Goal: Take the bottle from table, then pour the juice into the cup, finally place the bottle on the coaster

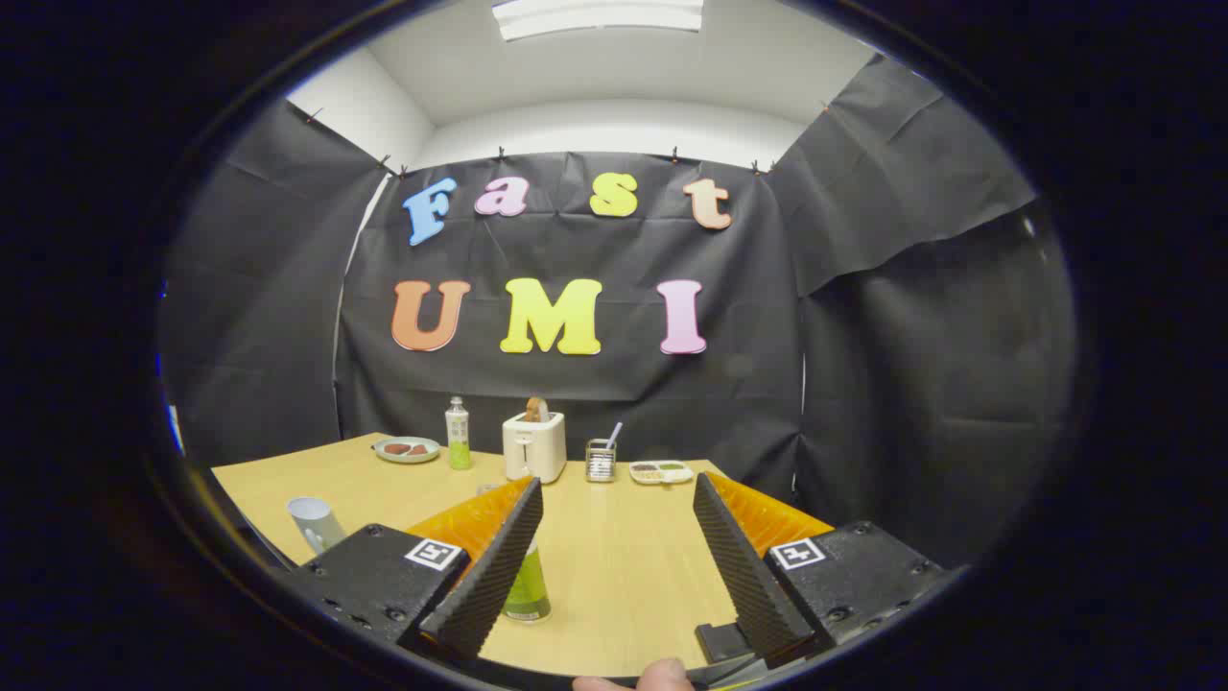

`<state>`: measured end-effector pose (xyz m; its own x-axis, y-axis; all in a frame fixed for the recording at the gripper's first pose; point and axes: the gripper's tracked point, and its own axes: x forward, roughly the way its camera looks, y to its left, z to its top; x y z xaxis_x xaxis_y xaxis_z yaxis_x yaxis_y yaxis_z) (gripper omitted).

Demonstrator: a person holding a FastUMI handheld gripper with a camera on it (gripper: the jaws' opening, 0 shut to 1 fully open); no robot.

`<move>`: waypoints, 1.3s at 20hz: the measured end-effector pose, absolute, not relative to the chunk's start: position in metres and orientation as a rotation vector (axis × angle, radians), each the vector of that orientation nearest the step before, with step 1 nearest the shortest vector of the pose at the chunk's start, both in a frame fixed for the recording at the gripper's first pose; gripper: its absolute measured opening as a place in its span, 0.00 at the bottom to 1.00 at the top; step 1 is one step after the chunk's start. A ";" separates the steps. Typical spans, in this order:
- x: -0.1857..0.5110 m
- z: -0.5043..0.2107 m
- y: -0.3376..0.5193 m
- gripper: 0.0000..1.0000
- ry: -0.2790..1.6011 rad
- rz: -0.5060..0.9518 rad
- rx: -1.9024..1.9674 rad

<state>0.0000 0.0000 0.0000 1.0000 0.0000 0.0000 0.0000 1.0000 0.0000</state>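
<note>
Gripper jaws spread apart; juice bottle stands lower left (partly behind the left jaw) on the tabletop.

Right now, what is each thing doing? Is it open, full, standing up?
fingers: spread wide open, holding nothing.
near bottle: upright on the table, green juice low inside, partly behind the left finger.
far bottle: upright, green juice in its lower part.
cup: standing, tilted look, contents not visible.
toaster: toast sticking up.
plate: holds food.
</note>
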 end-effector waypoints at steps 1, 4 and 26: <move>0.001 -0.003 0.002 1.00 0.003 0.002 0.003; 0.003 -0.009 0.005 1.00 0.015 0.001 -0.004; -0.008 -0.021 0.048 1.00 0.021 0.077 0.048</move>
